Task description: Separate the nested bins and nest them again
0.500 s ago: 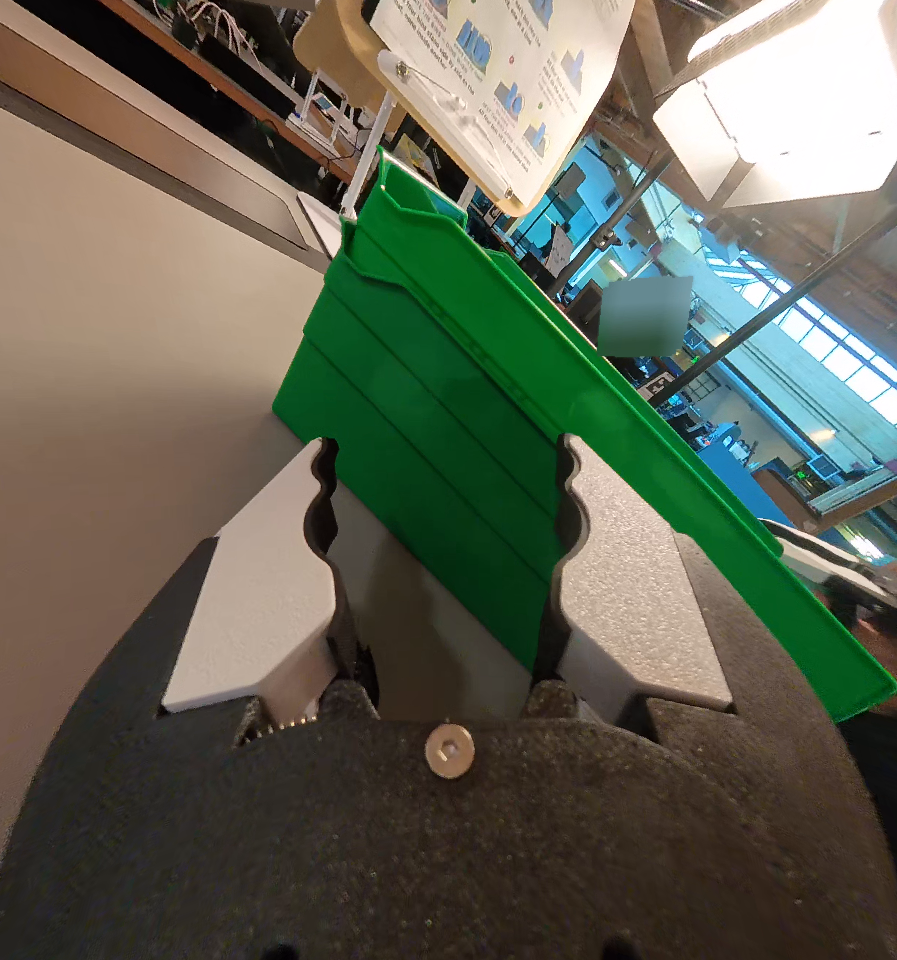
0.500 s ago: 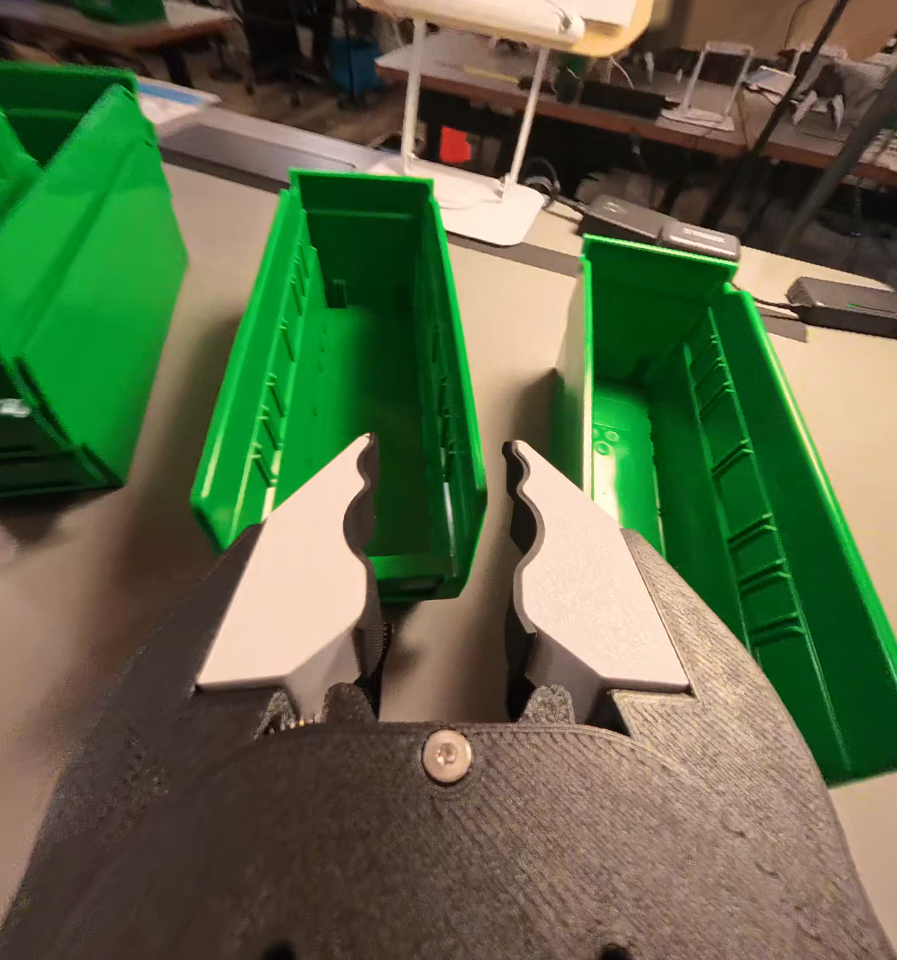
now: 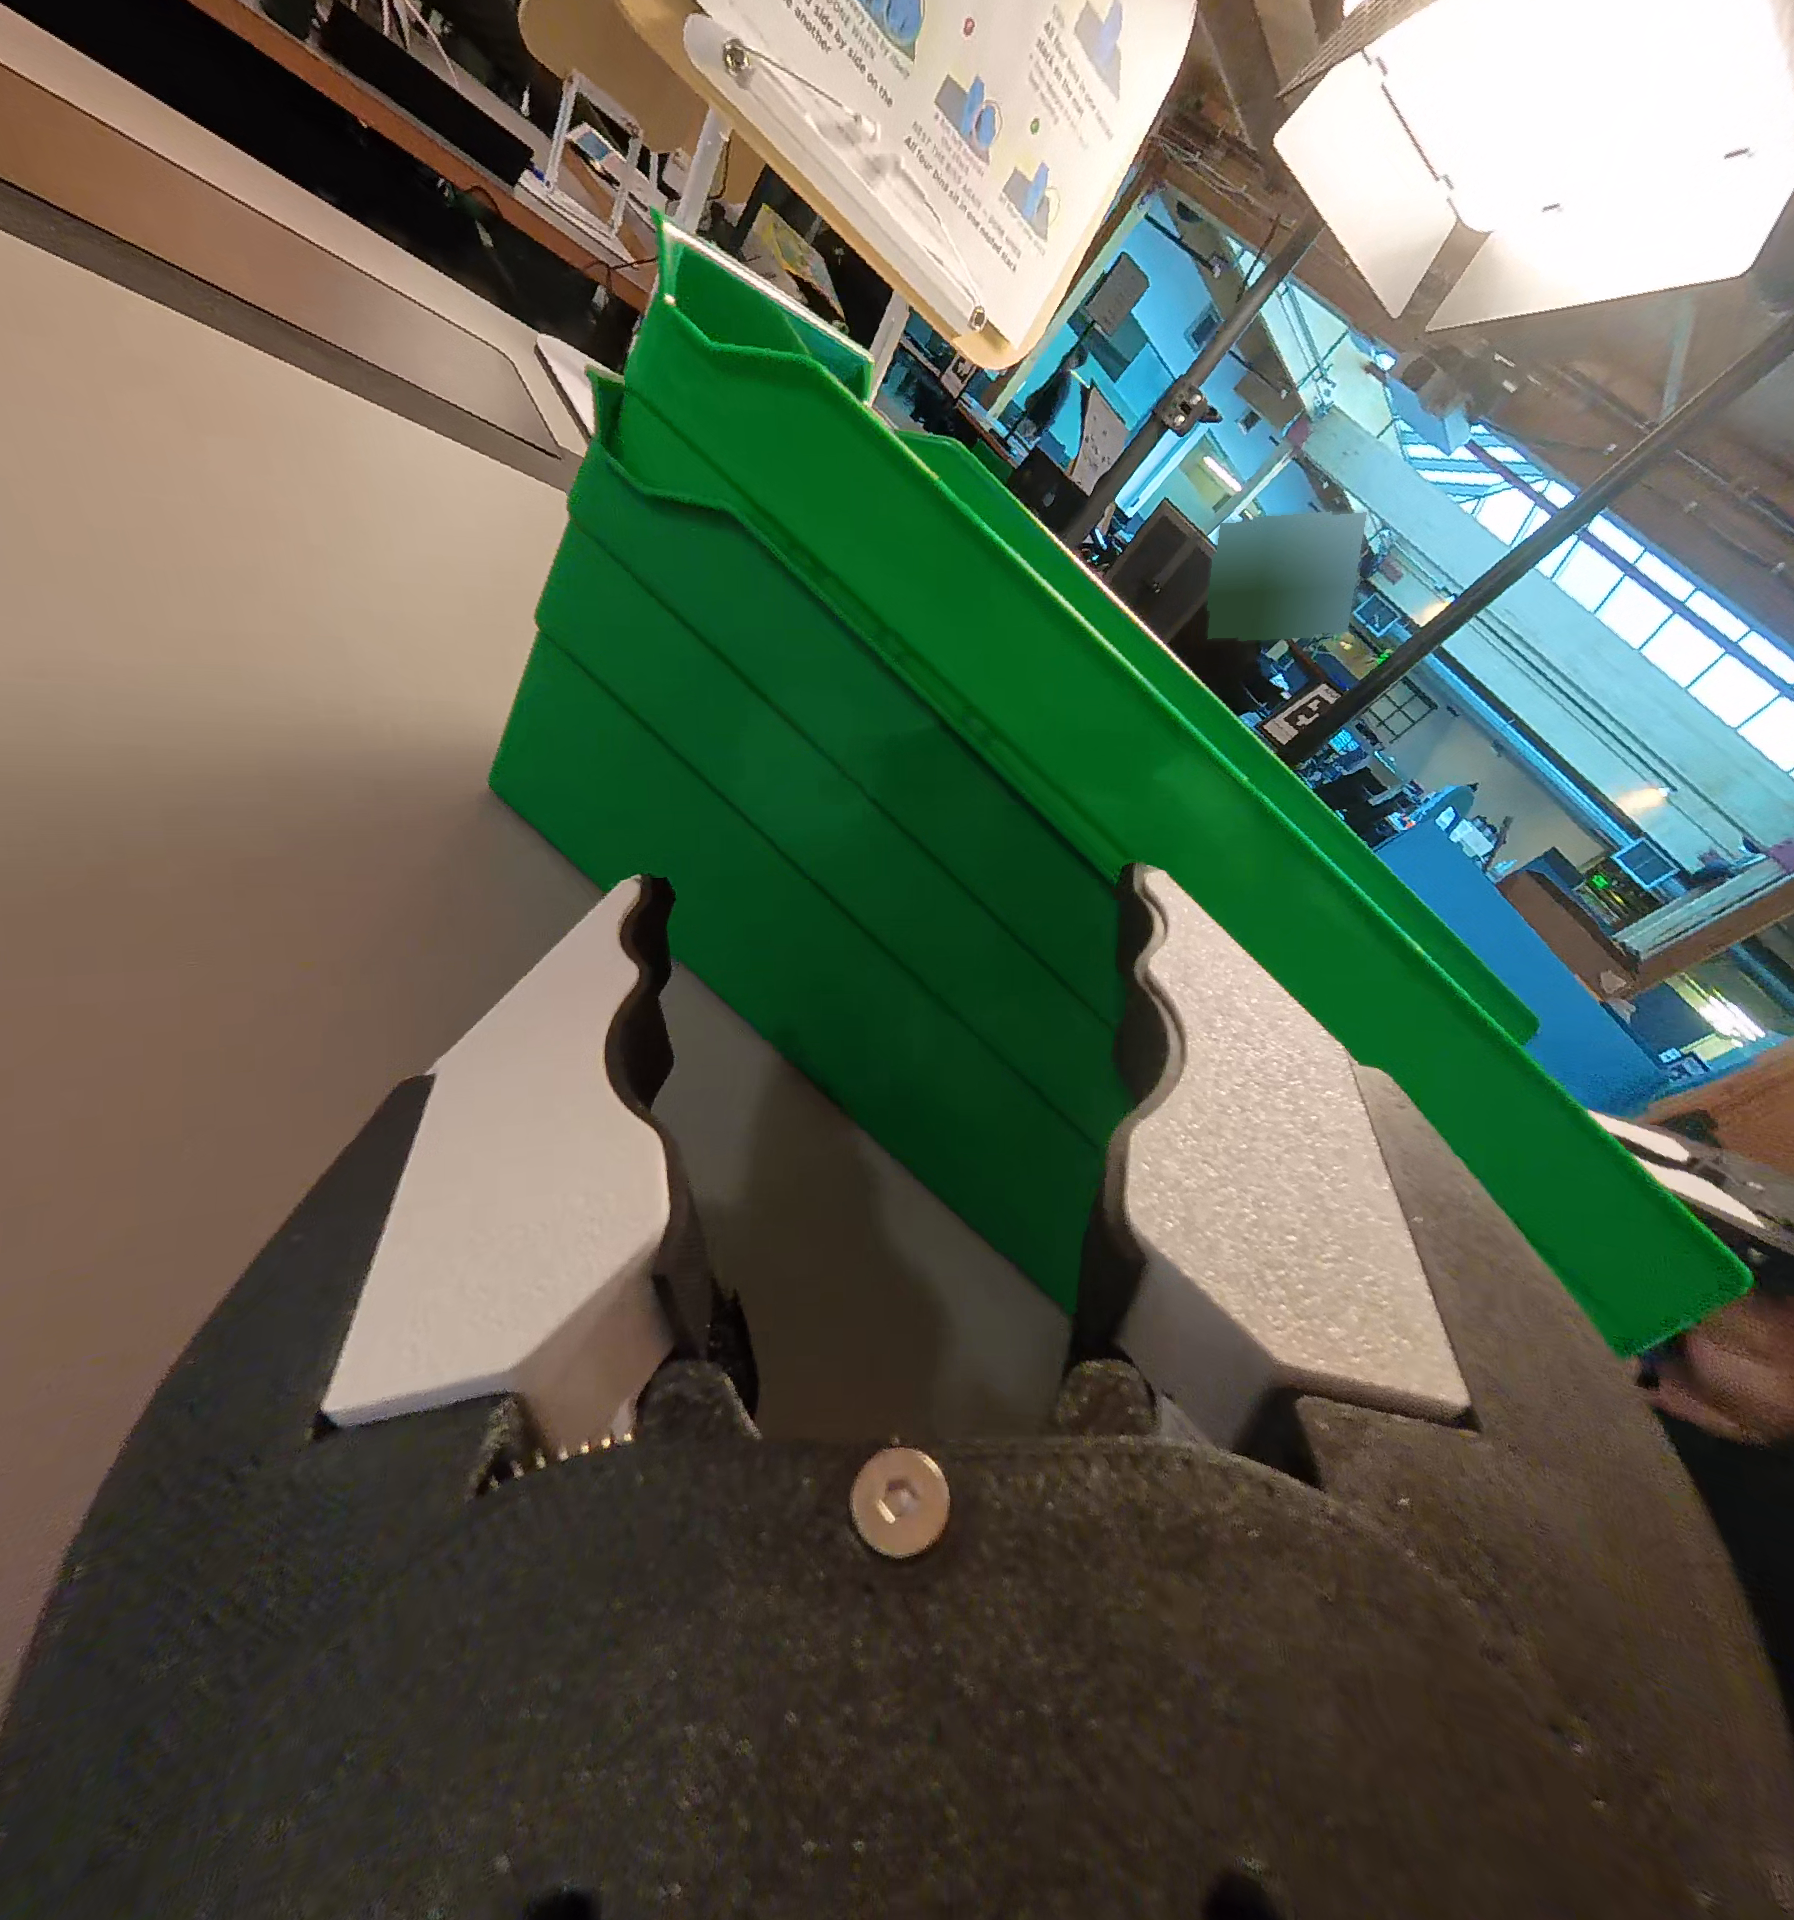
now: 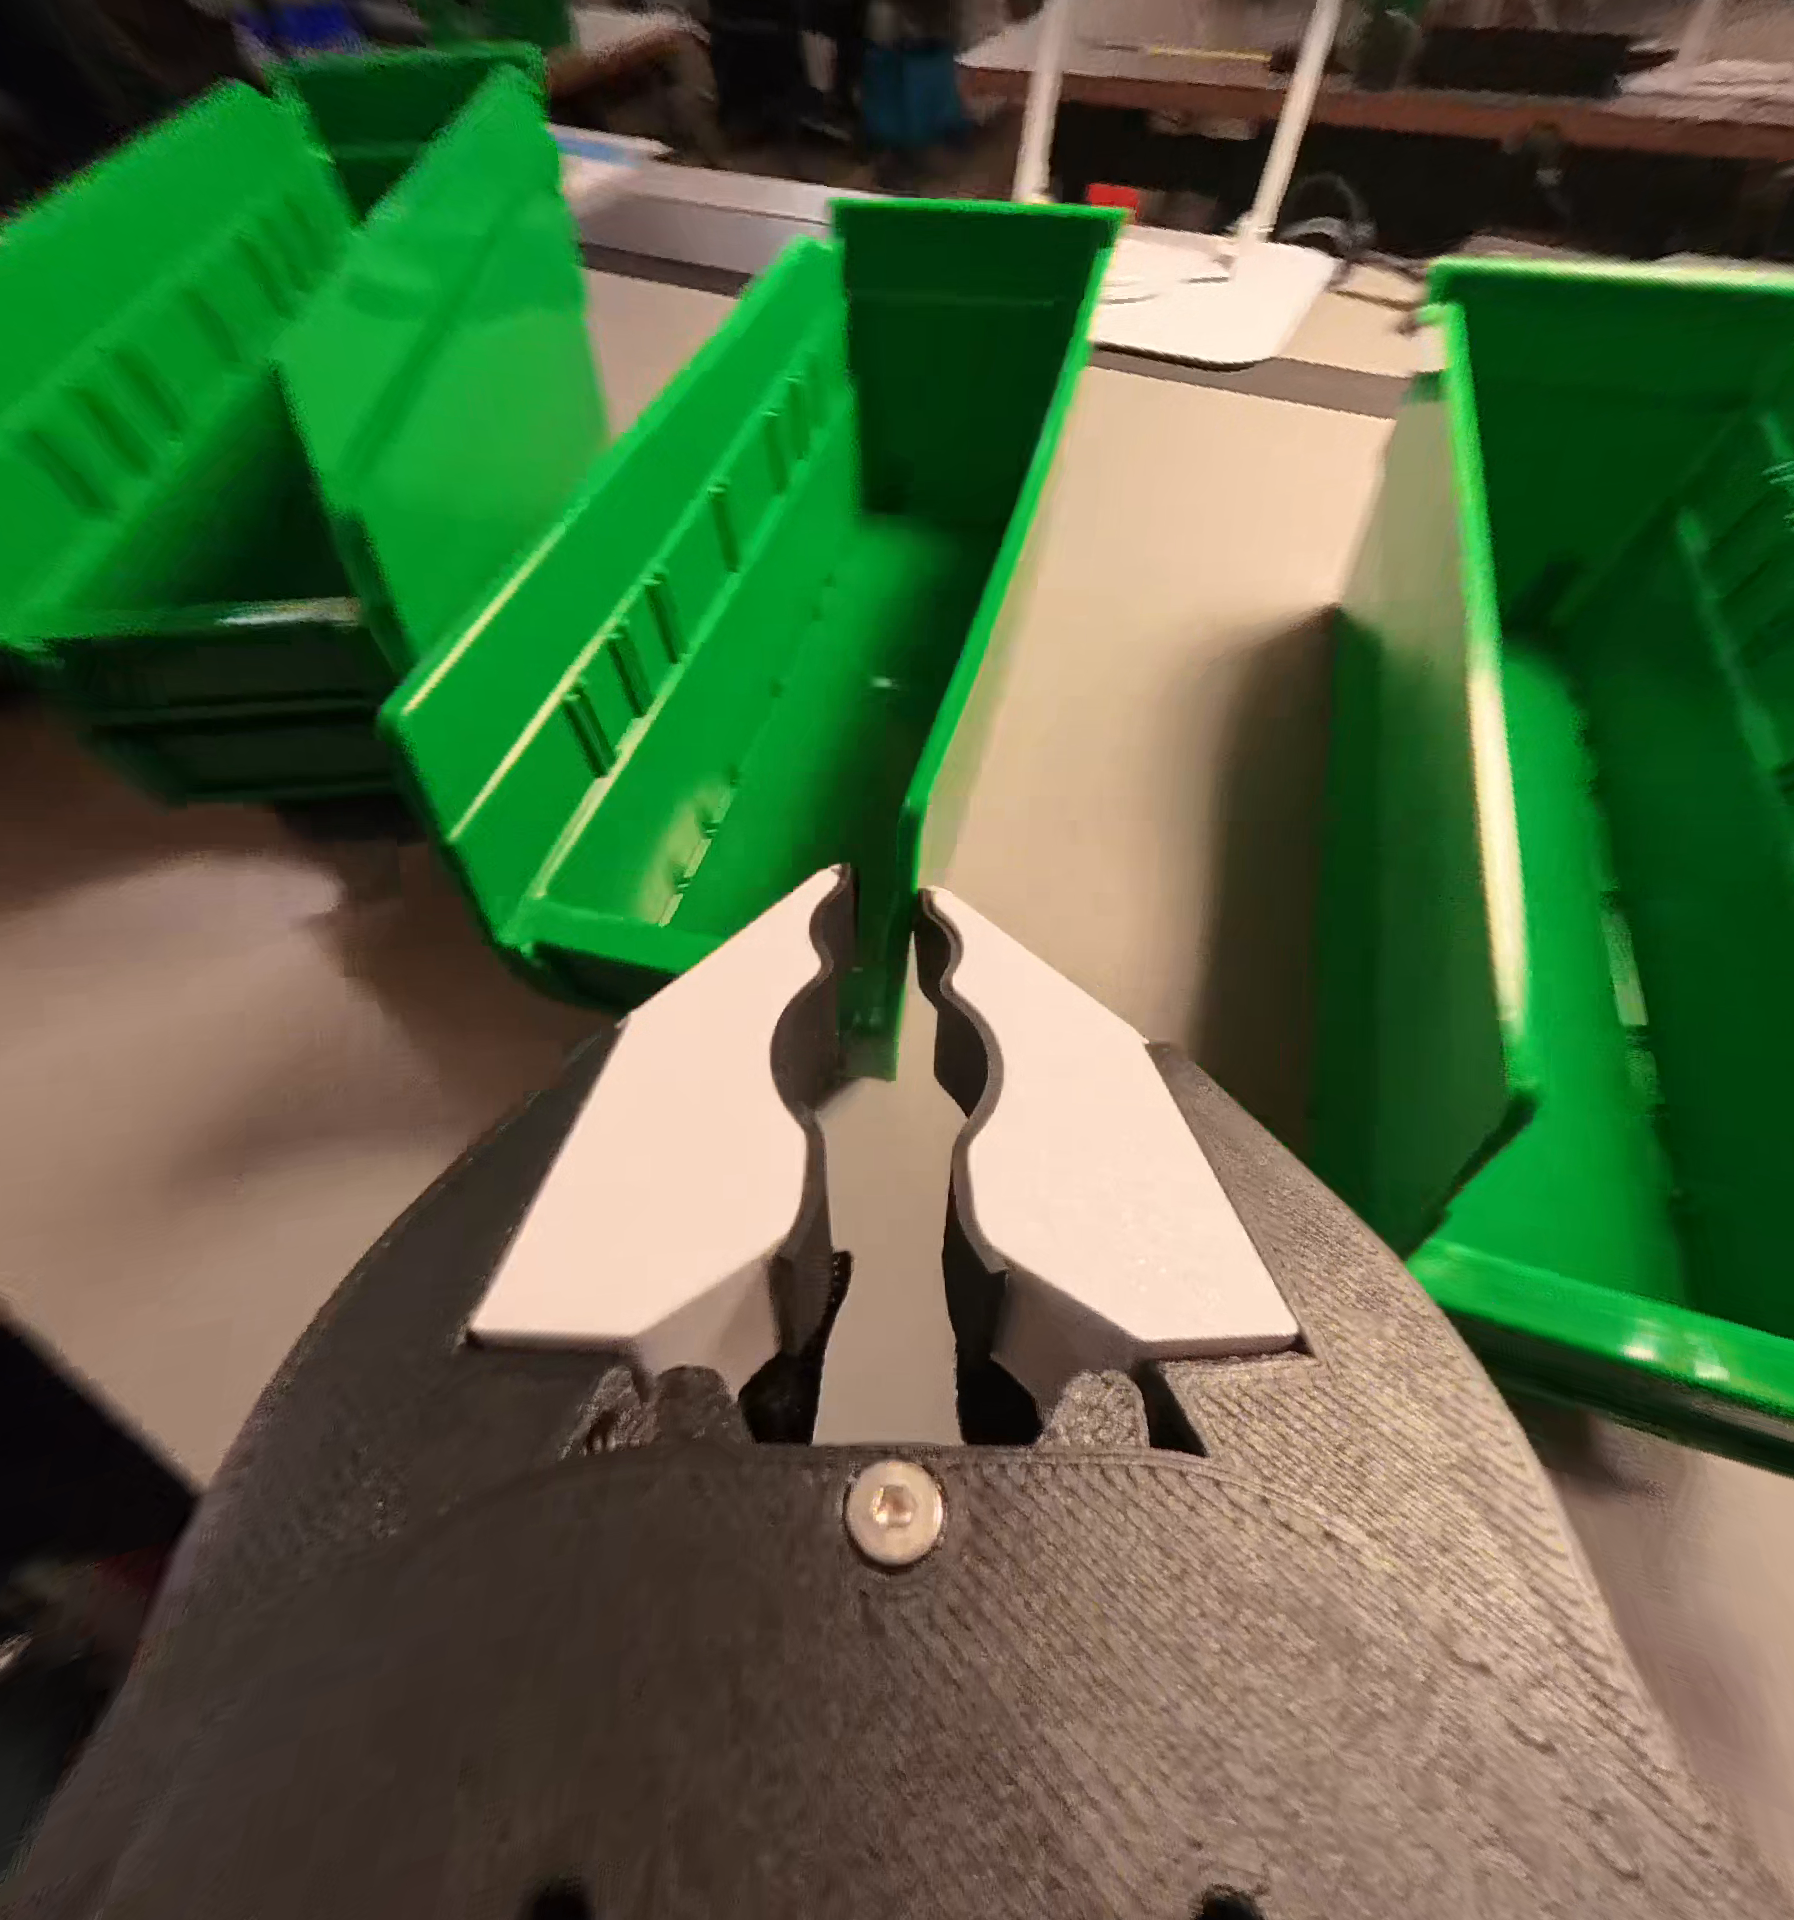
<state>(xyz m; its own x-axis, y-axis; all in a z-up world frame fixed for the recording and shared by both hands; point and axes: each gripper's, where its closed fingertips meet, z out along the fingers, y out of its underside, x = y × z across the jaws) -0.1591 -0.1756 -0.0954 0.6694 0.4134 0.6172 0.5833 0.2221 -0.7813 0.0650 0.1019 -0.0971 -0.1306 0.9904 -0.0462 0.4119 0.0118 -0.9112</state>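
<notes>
Tan table (image 4: pixel 1132 623), R tool (image 4: pixel 885 904) prob. pinching green bin wall (image 4: pixel 877 977)

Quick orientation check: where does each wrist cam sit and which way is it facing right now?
Left wrist view: low beside the nested stack, tilted upward along its side toward lamp; own open gripper shows.
Right wrist view: above the table, facing forward; own gripper clamps the middle bin wall.
Shared: nested stack.

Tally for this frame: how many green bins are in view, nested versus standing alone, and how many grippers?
Nested green bins: 2, as far as the stack shows
Single green bins: 2 (middle bin, right bin)
Grippers: 2 (left gripper, right gripper)
Total: 6
</notes>
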